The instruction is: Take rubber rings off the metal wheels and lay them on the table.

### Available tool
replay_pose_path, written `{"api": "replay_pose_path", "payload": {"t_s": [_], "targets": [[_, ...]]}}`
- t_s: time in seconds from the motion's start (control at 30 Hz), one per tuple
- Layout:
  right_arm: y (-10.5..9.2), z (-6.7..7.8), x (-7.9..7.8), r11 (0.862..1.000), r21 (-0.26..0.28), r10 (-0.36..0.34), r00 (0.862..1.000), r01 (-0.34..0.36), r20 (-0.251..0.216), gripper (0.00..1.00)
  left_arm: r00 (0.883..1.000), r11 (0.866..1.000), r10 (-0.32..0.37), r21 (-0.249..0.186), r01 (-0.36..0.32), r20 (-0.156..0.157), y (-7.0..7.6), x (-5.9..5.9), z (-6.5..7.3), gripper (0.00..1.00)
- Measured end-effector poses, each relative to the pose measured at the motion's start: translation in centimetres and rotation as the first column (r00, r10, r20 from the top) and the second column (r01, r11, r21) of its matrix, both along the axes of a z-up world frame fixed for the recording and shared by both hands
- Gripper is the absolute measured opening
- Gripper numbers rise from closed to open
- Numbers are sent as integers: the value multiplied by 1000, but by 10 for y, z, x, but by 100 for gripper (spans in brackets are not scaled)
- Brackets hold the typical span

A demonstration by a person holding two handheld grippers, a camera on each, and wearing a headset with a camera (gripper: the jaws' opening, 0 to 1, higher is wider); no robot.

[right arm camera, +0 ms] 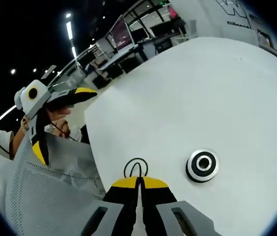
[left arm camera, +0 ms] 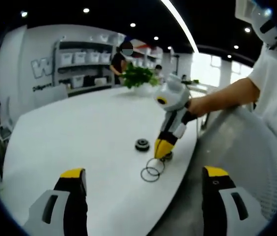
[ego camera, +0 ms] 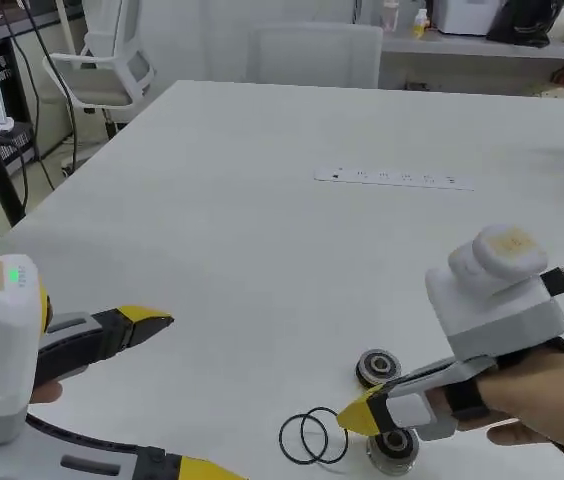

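Surface before you is white and wide, and a white power strip lies flat toward its far edge. Your left gripper hangs at the near edge on the left side. Its jaws are spread wide apart with nothing between them, and it is well apart from the work.

Your right gripper is low over the near edge on the right side. Its jaws are pressed together, with only a thin line between the yellow tips. The tips meet the rim of the rings, but it cannot be told from the pictures if a ring is pinched between them.

The first metal wheel lies flat and free, just beside the right gripper on its far side. The second metal wheel is closer to the near edge and is partly hidden under the same gripper.

Two black rubber rings lie flat on the surface. They overlap each other, just to the left of the gripper tips and near both wheels.
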State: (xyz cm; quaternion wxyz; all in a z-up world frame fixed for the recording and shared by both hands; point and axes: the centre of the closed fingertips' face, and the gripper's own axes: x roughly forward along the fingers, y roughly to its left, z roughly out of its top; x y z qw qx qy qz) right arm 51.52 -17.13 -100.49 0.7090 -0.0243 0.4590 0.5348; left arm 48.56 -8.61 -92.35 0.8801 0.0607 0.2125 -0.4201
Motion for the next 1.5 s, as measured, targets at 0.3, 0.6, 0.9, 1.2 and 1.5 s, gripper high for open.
{"api": "replay_pose_path", "payload": {"t_s": [0.3,0.6,0.9,1.2,1.5], "targets": [[-5,-7,6,999,-35,1,999,0,37,0,1000,1000,14,5,-14,-4,3,0,0,99],[-13,-3,20,999,-42,-26,996,30,82,7,1000,1000,15,16,-15,-6,5,1,1,98],[-20,21,38,996,52,-80,987,73,143,8,1000,999,5,34,-5,-2,7,3,6,98],[-31,45,58,982,161,-139,963,102,233,16,999,999,9,45,-10,31,13,12,22,97],[-47,51,75,973,180,-196,931,146,309,26,996,997,-36,73,30,82,4,30,41,96]]}}
